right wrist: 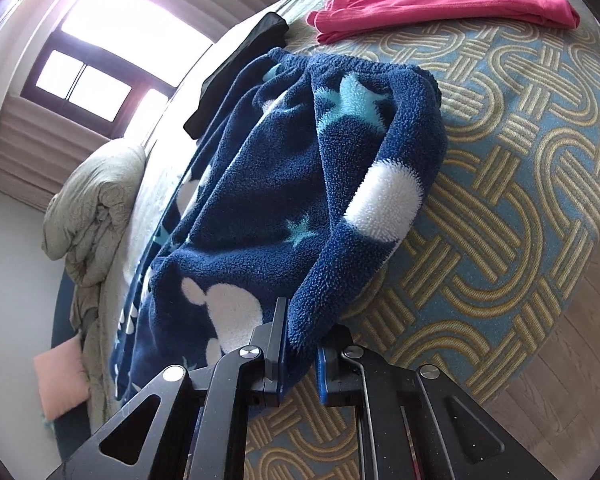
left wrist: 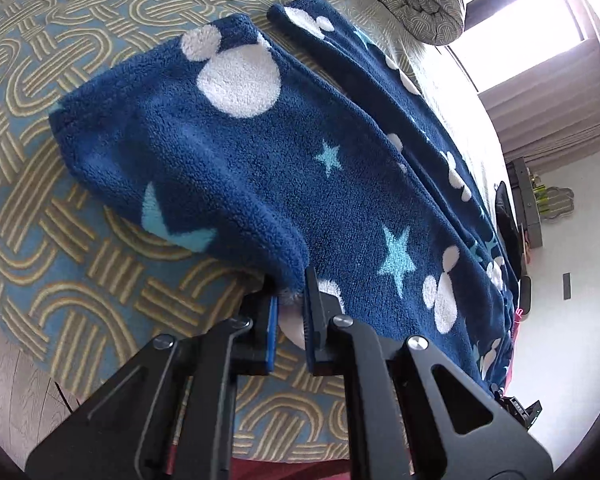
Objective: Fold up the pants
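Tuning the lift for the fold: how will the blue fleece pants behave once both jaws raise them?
Probably floppy: the fleece pants already sag and bunch where the right gripper pinches an edge. Likely grippy rather than slippery, given the fuzzy pile clamped by the left gripper. Bulky, so folds may spring open on the patterned bedspread.
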`<state>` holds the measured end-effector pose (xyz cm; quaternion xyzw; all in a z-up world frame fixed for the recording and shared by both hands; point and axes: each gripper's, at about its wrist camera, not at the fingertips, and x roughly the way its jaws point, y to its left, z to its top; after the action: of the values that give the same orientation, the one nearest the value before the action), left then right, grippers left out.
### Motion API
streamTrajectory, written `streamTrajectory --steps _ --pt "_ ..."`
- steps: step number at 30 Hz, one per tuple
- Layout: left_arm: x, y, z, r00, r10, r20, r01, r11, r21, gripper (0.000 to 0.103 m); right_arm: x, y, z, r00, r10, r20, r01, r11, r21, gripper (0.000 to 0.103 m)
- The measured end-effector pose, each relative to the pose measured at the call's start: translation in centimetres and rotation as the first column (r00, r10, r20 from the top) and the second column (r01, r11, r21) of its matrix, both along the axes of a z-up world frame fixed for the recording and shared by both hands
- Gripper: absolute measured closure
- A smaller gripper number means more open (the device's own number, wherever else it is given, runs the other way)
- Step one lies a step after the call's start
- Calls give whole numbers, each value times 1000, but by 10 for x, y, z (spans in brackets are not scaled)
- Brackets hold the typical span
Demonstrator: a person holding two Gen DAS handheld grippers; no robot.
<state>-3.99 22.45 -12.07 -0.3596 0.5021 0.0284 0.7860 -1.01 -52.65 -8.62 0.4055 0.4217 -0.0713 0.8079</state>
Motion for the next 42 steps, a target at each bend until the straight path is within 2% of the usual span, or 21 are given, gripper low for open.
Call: streamTrajectory --steps 6,13,20,24,28,31,33,35,38,40,42 --pt "4 -7 27 997 -38 62 33 996 87 91 2 3 12 999 7 38 -6 1000 -31 94" --pt "29 -8 69 989 -57 134 43 993 106 91 11 6 56 985 23 174 -15 999 -49 95" --pt "72 -15 122 973 -79 218 40 983 179 92 50 16 108 949 65 307 -39 995 -90 95" --pt "116 -22 146 968 -90 233 33 971 236 92 90 22 133 945 88 315 -48 990 -135 95" --pt "171 -32 156 970 -110 219 42 954 296 92 144 25 139 960 98 263 -51 982 -181 95" --pt "223 -37 146 979 -114 167 54 944 326 93 193 27 128 975 103 194 -63 977 -205 95" --pt "262 -45 134 985 -126 114 76 927 367 93 225 28 115 986 104 133 -72 971 -227 95" --pt "298 -54 115 989 -141 44 108 895 433 92 259 29 94 993 105 55 -88 963 -254 95" --pt "346 -67 75 985 -141 -95 171 825 538 92 308 32 53 988 100 -121 -133 942 -308 93" --pt "361 -68 55 975 -150 -163 215 814 540 90 332 31 23 965 113 -238 -183 937 -298 89" --pt "367 -62 44 971 -138 -194 222 823 523 90 340 26 4 952 113 -286 -194 942 -273 89"
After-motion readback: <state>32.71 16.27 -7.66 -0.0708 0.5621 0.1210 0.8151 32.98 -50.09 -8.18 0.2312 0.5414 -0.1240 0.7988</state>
